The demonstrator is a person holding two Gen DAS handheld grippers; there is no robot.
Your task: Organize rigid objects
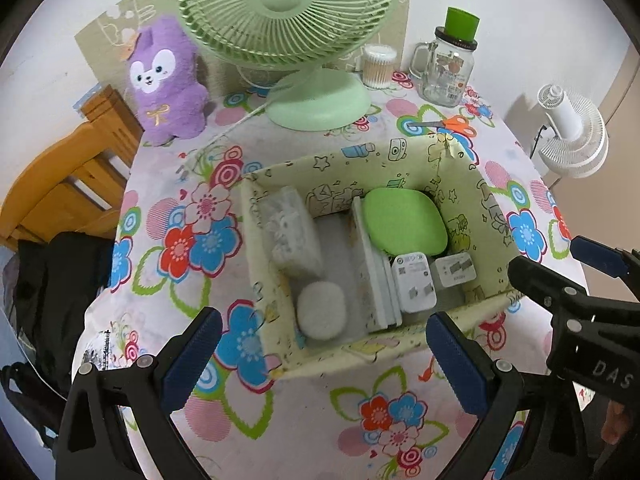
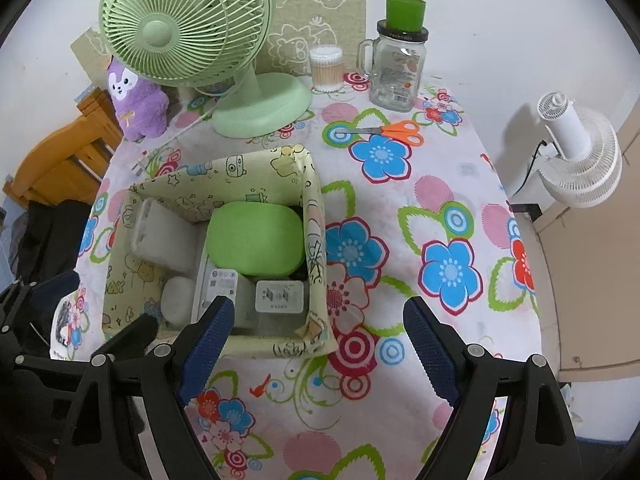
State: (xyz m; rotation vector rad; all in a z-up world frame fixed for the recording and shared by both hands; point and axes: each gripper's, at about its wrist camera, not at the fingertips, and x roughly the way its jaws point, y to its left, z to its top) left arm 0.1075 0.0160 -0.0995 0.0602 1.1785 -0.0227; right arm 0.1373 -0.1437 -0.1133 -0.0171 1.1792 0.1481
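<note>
Both my claws are wide apart and hold nothing, and the scissors [image 2: 386, 130] lie flat near the top middle, handles pointing right, nearest my right claw [image 2: 318, 344], while the left claw [image 1: 324, 356] hangs by the box [image 1: 404, 344].

Left gripper [image 1: 324, 356]: jaws spread wide, nothing between blue pads [image 1: 194, 360], held above table near front edge, aimed forward and down.

Right gripper [image 2: 318, 344]: jaws likewise wide apart, empty, blue pads [image 2: 428, 354] showing, same forward-down tilt. Sits just right of left one; its black fingers [image 1: 560, 292] enter left view from right edge.
</note>
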